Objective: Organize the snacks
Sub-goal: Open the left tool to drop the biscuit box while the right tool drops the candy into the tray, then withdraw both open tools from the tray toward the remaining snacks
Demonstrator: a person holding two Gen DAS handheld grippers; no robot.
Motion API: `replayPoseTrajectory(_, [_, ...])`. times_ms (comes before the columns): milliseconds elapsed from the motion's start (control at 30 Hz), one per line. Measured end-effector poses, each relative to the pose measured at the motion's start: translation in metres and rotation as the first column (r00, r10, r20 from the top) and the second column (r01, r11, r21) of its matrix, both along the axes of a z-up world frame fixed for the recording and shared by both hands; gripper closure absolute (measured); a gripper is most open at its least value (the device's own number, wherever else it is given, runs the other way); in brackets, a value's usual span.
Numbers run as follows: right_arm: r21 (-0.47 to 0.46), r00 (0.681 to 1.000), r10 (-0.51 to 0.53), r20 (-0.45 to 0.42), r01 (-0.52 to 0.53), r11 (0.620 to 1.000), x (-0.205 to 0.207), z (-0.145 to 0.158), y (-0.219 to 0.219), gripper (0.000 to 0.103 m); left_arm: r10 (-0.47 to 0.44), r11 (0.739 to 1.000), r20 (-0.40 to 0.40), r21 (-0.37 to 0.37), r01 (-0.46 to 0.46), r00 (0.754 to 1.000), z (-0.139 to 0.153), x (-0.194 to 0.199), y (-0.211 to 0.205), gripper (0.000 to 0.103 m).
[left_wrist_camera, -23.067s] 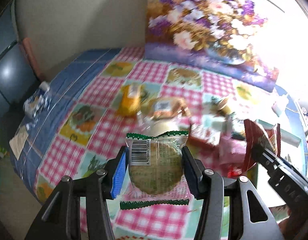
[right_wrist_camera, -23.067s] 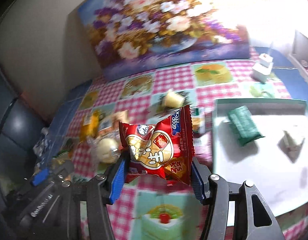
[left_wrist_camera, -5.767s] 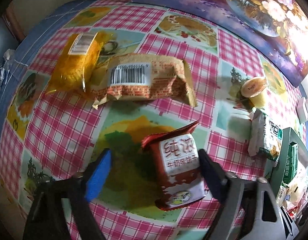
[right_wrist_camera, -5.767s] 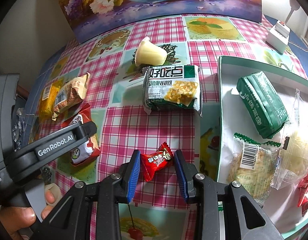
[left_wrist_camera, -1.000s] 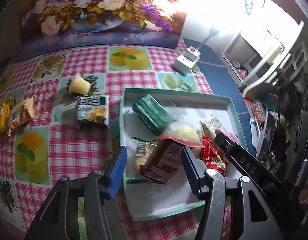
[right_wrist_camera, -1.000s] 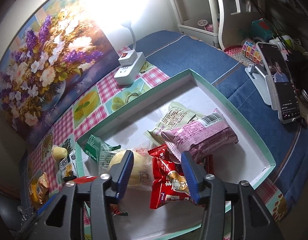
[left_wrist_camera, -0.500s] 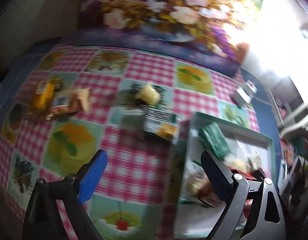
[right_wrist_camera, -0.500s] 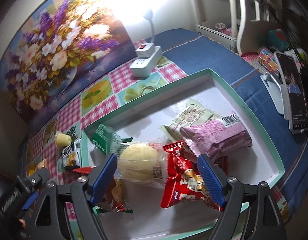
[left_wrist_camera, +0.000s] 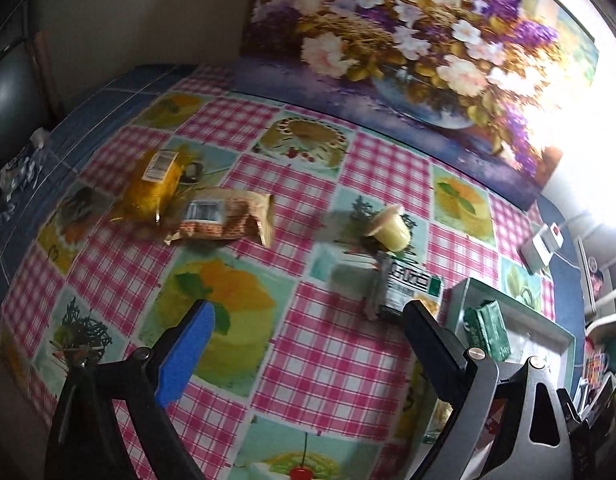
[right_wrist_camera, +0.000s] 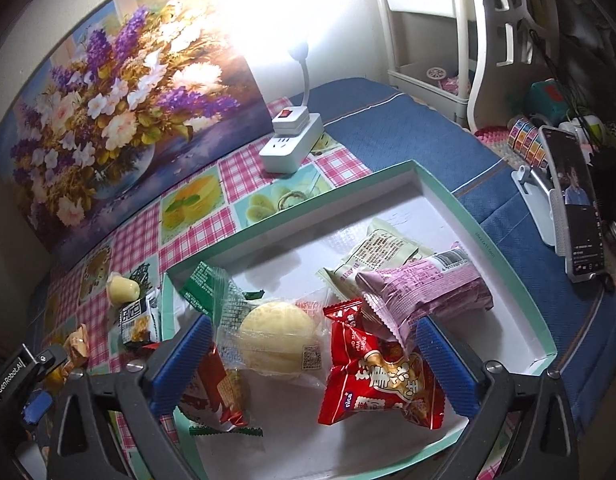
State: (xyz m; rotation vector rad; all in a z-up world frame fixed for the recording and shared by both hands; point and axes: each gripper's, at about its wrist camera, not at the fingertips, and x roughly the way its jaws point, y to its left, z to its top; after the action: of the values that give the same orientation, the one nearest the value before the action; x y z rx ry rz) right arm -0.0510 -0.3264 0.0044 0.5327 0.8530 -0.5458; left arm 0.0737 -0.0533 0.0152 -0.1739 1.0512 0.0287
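My left gripper (left_wrist_camera: 308,340) hangs open and empty over the checked tablecloth. On the cloth lie a yellow packet (left_wrist_camera: 153,182), a brown packet (left_wrist_camera: 223,218), a jelly cup (left_wrist_camera: 390,228) and a green-and-white cracker packet (left_wrist_camera: 406,292). My right gripper (right_wrist_camera: 312,344) is over the teal tray (right_wrist_camera: 488,248), jaws opening wide, pads pressing on nothing. Under it lie a round cake in clear wrap (right_wrist_camera: 275,332) and a red packet (right_wrist_camera: 380,384). The tray also holds a purple packet (right_wrist_camera: 424,288), a pale green packet (right_wrist_camera: 380,248), a dark green packet (right_wrist_camera: 203,280) and a brown-red packet (right_wrist_camera: 205,392).
A flower painting (right_wrist_camera: 107,92) leans against the wall at the back. A white power strip with a lamp (right_wrist_camera: 291,148) stands behind the tray. To the right of the tray, a phone on a stand (right_wrist_camera: 576,208) sits on blue cloth, with a white chair (right_wrist_camera: 448,40) beyond.
My left gripper let the brown-red packet go into the tray, opened, and swung left over the tablecloth. My right gripper's jaws spread wide above the tray without moving away.
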Motion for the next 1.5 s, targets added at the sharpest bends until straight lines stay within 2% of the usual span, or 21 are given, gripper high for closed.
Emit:
replayPoseTrajectory(200, [-0.042, 1.0, 0.014, 0.022, -0.013, 0.999, 0.002, 0.009, 0.006, 0.0, 0.041, 0.999, -0.008, -0.022, -0.041, 0.999, -0.003, 0.003, 0.015, 0.008])
replayPoseTrajectory(567, [-0.09, 0.993, 0.093, -0.076, -0.1, 0.991, 0.014, -0.002, 0.022, 0.0, 0.06, 0.996, -0.025, -0.06, -0.061, 0.998, -0.006, 0.005, 0.024, 0.008])
replayPoseTrajectory(900, [-0.162, 0.989, 0.04, -0.145, -0.063, 0.985, -0.002, 0.002, 0.018, 0.0, 0.062, 0.995, -0.035, -0.079, -0.065, 0.997, -0.006, 0.005, 0.026, 0.008])
replayPoseTrajectory(1133, [-0.179, 0.991, 0.018, -0.13, -0.042, 0.983, -0.011, 0.008, 0.018, 0.0, 0.075, 0.992, -0.04, -0.095, -0.079, 0.996, -0.006, 0.003, 0.032, 0.008])
replayPoseTrajectory(1500, [-0.16, 0.987, 0.092, -0.13, -0.113, 0.981, 0.005, 0.002, 0.03, 0.0, 0.051, 0.994, -0.063, -0.089, -0.057, 0.997, -0.015, 0.012, 0.038, 0.008])
